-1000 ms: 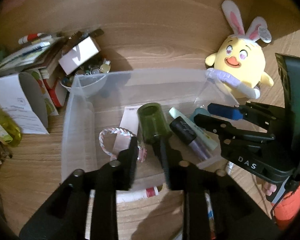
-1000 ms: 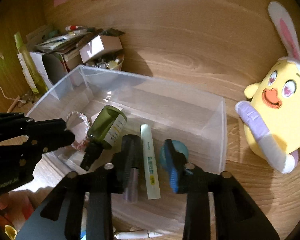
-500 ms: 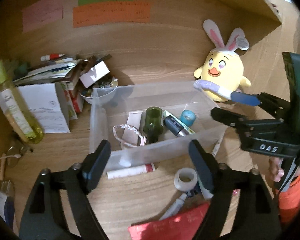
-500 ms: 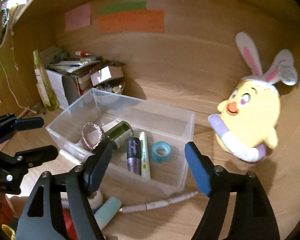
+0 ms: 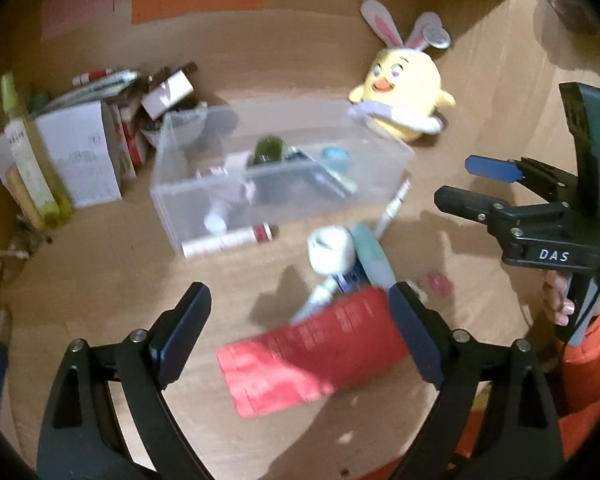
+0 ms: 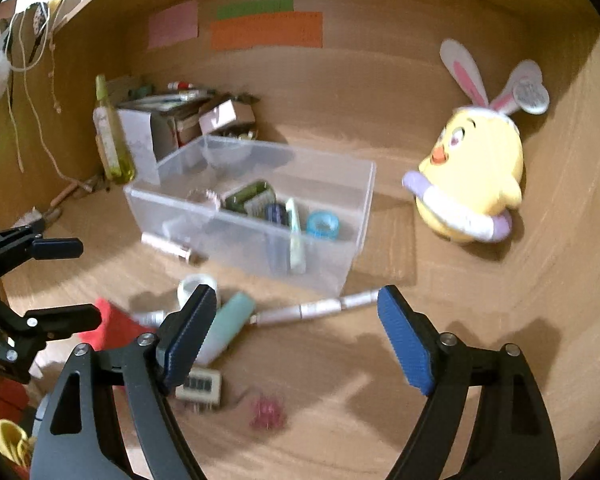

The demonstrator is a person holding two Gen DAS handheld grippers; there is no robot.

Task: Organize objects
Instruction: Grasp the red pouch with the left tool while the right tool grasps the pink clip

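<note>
Left wrist view: the left gripper is opening its jaws wide with nothing gripped; a red packet is lying between its fingers. Beyond it, the clear bin is sitting well ahead. The right gripper is likewise opening, empty, the bin just ahead.

The left gripper points forward and down, its jaws opening wide with nothing clamped between them. The right gripper tilts down likewise, jaws opening, its blue pads bare and pressing on nothing. In the left wrist view the right gripper sits off to the side, held by a hand in an orange sleeve.
</note>
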